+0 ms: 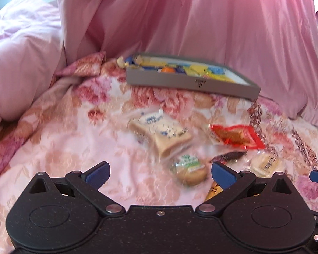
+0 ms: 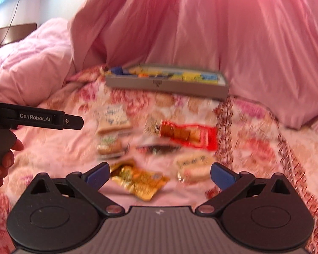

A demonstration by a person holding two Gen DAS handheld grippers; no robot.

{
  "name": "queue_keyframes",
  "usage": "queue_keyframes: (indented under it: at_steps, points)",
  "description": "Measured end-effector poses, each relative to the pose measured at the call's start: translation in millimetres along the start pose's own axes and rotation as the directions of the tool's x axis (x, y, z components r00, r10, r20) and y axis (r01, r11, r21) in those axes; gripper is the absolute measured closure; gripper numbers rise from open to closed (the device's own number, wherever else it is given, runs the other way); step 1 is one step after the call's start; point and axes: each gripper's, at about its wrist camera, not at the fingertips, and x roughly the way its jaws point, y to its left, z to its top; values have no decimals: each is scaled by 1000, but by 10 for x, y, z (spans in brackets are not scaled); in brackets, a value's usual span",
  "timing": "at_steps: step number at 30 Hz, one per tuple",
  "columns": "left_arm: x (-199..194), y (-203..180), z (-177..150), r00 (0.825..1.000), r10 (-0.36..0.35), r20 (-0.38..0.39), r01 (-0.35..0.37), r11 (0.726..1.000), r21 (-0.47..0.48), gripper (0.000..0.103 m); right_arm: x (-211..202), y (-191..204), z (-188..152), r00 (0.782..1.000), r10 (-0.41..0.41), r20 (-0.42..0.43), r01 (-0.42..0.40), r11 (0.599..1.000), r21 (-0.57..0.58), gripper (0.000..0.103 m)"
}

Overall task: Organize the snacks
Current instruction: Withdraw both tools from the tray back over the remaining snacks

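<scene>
Left gripper (image 1: pixel 160 173) spread wide, nothing held, above floral bedspread (image 1: pixel 63 148). Right gripper (image 2: pixel 159 174) likewise wide and empty. Just ahead of right gripper: gold wrapper (image 2: pixel 137 180) and pale round snack (image 2: pixel 194 166). Beyond: green-labelled round bun (image 1: pixel 189 169), dark packet (image 1: pixel 230 156), sandwich-shaped pack (image 1: pixel 165 134), red packet (image 1: pixel 237 136), all loose on bedspread, blurred. Farther back: grey tray (image 1: pixel 180 81) with yellow and blue snacks inside. Behind: pink duvet (image 1: pixel 201 21). Hand (image 2: pixel 2 163) at left edge of right view.
</scene>
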Motion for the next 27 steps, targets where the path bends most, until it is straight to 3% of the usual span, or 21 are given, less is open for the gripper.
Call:
queue_keyframes:
  at_steps: [16, 27]
  points:
    - [191, 14, -113, 998, -15, -53, 16, 999, 31, 2, 233, 21, -102, 994, 37, -100, -38, 999, -1, 0]
    - [328, 78, -125, 997, -37, -62, 39, 999, 30, 2, 448, 19, -67, 985, 108, -134, -118, 991, -66, 0]
